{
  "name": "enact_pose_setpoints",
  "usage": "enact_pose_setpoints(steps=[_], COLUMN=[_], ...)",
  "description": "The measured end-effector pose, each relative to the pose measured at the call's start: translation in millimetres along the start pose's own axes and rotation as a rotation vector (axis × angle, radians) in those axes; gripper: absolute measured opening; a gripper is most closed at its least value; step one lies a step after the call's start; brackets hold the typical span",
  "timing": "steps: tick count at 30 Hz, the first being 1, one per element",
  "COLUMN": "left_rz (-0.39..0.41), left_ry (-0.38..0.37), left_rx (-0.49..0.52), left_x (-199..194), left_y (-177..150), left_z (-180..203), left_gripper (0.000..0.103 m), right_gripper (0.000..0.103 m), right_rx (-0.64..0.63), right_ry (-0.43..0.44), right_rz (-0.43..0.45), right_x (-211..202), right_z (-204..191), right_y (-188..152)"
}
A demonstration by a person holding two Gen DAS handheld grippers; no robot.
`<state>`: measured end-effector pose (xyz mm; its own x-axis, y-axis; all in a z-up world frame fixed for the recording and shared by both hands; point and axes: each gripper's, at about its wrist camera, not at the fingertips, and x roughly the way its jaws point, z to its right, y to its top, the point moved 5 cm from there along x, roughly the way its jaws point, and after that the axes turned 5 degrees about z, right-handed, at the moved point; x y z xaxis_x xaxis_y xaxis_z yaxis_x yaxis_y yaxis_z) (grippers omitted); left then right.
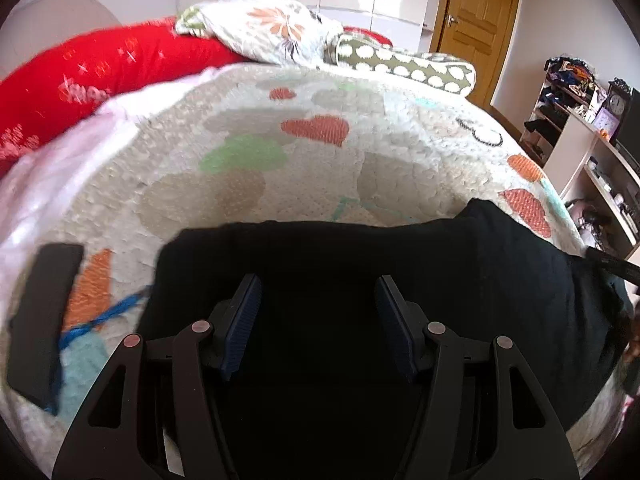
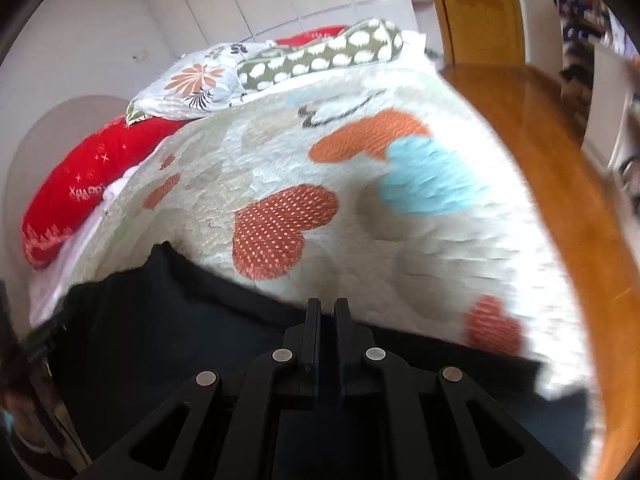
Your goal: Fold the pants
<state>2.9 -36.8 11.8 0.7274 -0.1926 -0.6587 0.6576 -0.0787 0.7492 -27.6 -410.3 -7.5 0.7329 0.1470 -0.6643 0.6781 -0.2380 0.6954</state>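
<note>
While black pants (image 1: 360, 264) lie flat on bed quilt (image 1: 312, 92), we hover left tongs (image 1: 318, 300) spread above cloth, nothing pinched. Right tongs (image 2: 327, 312) pressed together near pants' far edge, whether pinching cloth unclear; we align edges, avoid wrinkles.

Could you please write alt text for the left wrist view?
The left tongs stand open above black pants spread on a heart-patterned bedspread. A dark flat object lies left; a red pillow and floral pillow sit behind.
</note>
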Motion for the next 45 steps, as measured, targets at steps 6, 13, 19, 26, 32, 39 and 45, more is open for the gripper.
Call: enact_pose_setpoints(steps=[6, 13, 19, 26, 32, 39, 45], left_rz=[0.043, 0.035, -0.012, -0.090, -0.073, -0.082, -0.042], left_ry=[-0.037, -0.121, -0.257, -0.278, -0.263, -0.233, -0.234], left_rx=[0.025, 0.122, 0.221, 0.261, 0.258, 0.248, 0.239], left_x=[-24.8, -25.9, -9.3, 25.4, 27.6, 32.3, 15.7], left_y=[5.9, 8.0, 14.0, 9.5, 11.8, 6.3, 7.3], left_z=[16.2, 61.2, 117.4, 166.1, 179.5, 177.9, 173.9], left_gripper=[0.059, 0.059, 0.059, 0.059, 0.059, 0.059, 0.059], right_gripper=[0.015, 0.037, 0.048, 0.014, 0.014, 0.024, 0.036], right_rx=[-0.016, -0.045, 0.020, 0.009, -0.018, 0.072, 0.081], right_ry=[-0.094, -0.223, -0.226, -0.026, -0.036, -0.062, -0.104], right_rz=[0.017, 0.023, 0.033, 0.021, 0.098, -0.007, 0.091], right_x=[-63.6, -84.4, -86.1, -51.4, -69.4, -35.1, -89.2], right_z=[28.5, 51.3, 83.2, 80.0, 82.0, 100.8, 92.3], right_y=[-21.1, -37.8, -34.4, -21.7, 6.7, -16.2, -19.9])
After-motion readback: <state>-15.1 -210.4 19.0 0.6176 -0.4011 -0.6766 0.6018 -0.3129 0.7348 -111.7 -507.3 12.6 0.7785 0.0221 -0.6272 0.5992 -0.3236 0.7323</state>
